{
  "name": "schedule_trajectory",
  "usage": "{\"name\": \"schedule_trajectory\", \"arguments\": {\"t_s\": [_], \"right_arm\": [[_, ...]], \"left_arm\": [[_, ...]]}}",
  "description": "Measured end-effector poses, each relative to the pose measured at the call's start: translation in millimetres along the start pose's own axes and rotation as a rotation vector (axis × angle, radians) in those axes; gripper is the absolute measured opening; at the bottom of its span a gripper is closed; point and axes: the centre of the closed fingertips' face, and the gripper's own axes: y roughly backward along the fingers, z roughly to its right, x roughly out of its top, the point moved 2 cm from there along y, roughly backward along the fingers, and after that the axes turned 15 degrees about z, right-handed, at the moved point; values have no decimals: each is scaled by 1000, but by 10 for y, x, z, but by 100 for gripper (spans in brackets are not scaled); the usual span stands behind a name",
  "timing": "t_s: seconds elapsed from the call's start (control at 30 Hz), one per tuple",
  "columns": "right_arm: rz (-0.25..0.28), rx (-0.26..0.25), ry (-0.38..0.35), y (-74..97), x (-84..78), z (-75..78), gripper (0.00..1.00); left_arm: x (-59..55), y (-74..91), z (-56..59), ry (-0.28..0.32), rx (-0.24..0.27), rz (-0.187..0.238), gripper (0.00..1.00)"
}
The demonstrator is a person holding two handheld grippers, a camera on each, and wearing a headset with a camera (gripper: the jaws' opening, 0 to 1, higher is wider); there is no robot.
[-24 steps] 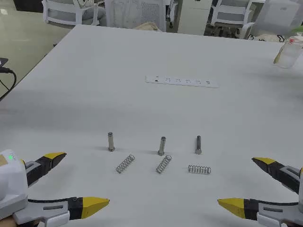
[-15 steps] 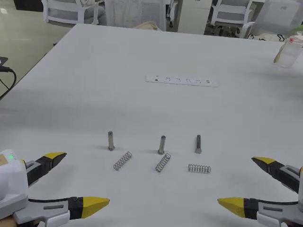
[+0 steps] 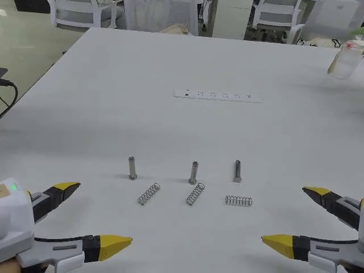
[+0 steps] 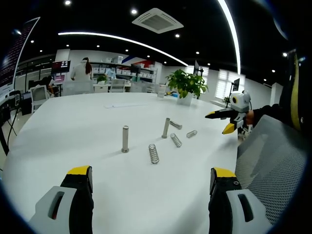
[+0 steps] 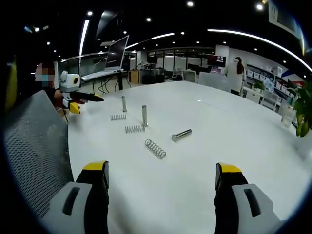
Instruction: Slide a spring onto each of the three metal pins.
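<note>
Two metal pins stand upright on the white table, the left pin (image 3: 132, 168) and the middle pin (image 3: 194, 173). The right pin (image 3: 237, 171) lies on its side (image 5: 181, 135). Three loose springs lie just in front of them: the left spring (image 3: 148, 193), the middle spring (image 3: 195, 194) and the right spring (image 3: 238, 200). My left gripper (image 3: 94, 215) is open at the near left, short of the pins, with nothing between its yellow tips. My right gripper (image 3: 293, 216) is open at the near right, also holding nothing. The left gripper view has the left pin (image 4: 125, 139) and a spring (image 4: 153, 153) ahead.
A white power strip (image 3: 216, 95) lies further back on the table. A clear plastic container (image 3: 344, 61) stands at the far right edge. Office chairs (image 3: 85, 11) line the far side. Bare table surrounds the pins.
</note>
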Motion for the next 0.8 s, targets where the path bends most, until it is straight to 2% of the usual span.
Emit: {"name": "schedule_trajectory", "arguments": {"t_s": [0.8], "right_arm": [[-1,2,0,9,-13,8,89]], "left_arm": [[-18,1,15,3,4,0,98]]}}
